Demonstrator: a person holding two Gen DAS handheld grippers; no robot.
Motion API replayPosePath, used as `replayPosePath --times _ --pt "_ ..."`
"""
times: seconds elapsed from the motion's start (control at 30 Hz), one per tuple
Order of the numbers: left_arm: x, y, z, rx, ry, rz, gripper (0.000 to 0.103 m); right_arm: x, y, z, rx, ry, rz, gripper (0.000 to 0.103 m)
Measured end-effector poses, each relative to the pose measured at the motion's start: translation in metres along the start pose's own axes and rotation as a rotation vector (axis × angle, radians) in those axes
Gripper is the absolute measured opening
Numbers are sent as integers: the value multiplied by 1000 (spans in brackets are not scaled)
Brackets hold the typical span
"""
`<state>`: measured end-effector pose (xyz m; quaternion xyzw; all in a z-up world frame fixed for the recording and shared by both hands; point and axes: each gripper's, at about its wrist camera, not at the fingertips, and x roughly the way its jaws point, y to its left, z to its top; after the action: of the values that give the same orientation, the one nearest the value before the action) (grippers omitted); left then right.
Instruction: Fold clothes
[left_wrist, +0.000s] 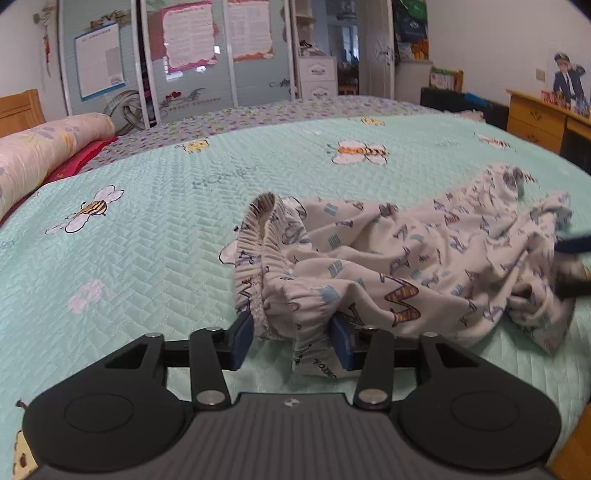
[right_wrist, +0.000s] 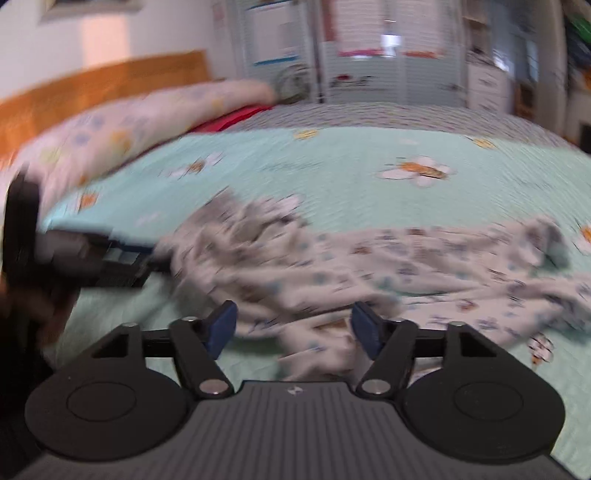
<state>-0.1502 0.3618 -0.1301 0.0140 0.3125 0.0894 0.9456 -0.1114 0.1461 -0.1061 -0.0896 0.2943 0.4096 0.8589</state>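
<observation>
A bed (left_wrist: 147, 229) fills most of both views, covered by a mint-green quilted spread printed with bees. A crumpled white garment (left_wrist: 406, 266) with a letter print lies on it at centre right of the left wrist view. A rolled floral blanket (left_wrist: 44, 147) rests at the upper left, beside a red cloth (left_wrist: 79, 160).

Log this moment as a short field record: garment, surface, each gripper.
garment: printed pyjama trousers, crumpled, elastic waistband toward the left gripper
surface: mint quilted bedspread with bee print
left gripper: jaws apart, waistband fabric bunched between the blue pads, not clamped
right gripper: jaws apart, cloth lying between them; view motion-blurred
pillow: rolled floral one at the headboard side
</observation>
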Motion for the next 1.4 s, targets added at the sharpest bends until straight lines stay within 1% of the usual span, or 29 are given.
replayPosePath --times 0.07,0.1,0.13,0.17,0.2,0.23,0.3,0.33,0.43,0.53,0.57,0.6,0.63,0.67,0.7,0.73,0.77,0.8,0.9,0.97,1.0,1.07,1.2,1.3,1.4 --pt "3 -1 0 -8 -13 -6 50 15 16 -4 -65 48 -5 72" --pt "4 -1 0 -12 -19 -9 44 22 21 -6 -92 71 -18 72" --pt "5 -1 0 -14 -25 -14 34 29 25 -8 -116 86 -41 72" --pt "4 -3 -1 -6 -27 -31 11 36 29 -9 -140 100 -64 71" --pt "0 -6 -1 -3 -35 -40 10 41 31 -10 -153 109 -80 69" --pt "-3 -7 0 -1 -43 -46 8 44 31 -10 -154 113 -88 62" --pt "-17 -5 6 -29 -58 -23 6 45 28 -5 -139 113 -97 2" --pt "-24 -4 8 -42 -66 -12 6 41 24 -2 -125 98 -96 1" --pt "-44 0 17 -83 -89 22 6 26 15 11 -73 32 -78 1" --pt "-65 3 25 -124 -112 56 6 5 10 25 -13 -44 -21 1" --pt "-72 5 28 -138 -120 68 7 2 9 26 -2 -60 -13 4" --pt "-79 6 30 -152 -127 79 10 -2 9 28 9 -76 -5 14" --pt "-85 7 33 -165 -135 90 10 -3 9 28 15 -72 3 27" --pt "-92 8 36 -179 -143 102 14 0 9 25 18 -46 8 55" --pt "-97 9 37 -193 -142 116 28 1 9 22 23 -27 9 61" --pt "-89 7 28 -210 -95 147 37 1 9 18 29 -17 7 61" --pt "-86 5 18 -226 -66 151 49 -1 10 15 27 -10 10 61" --pt "-83 3 8 -242 -36 155 52 -4 11 11 15 -5 18 61" --pt "-73 -3 -22 -288 50 165 53 -11 14 6 -28 -5 8 61" --pt "-78 -2 -34 -309 53 147 53 -15 15 6 -41 -10 4 61" --pt "-80 -1 -40 -318 53 138 55 -16 14 7 -41 -14 3 63" --pt "-85 1 -44 -316 38 126 56 -17 15 6 -33 -21 11 66" --pt "-88 2 -54 -308 19 99 56 -13 26 4 -51 -8 39 66" --pt "-86 -1 -56 -291 16 61 57 -10 38 3 -78 0 60 66" --pt "-75 -13 -53 -236 33 1 57 -5 49 1 -108 22 77 67"
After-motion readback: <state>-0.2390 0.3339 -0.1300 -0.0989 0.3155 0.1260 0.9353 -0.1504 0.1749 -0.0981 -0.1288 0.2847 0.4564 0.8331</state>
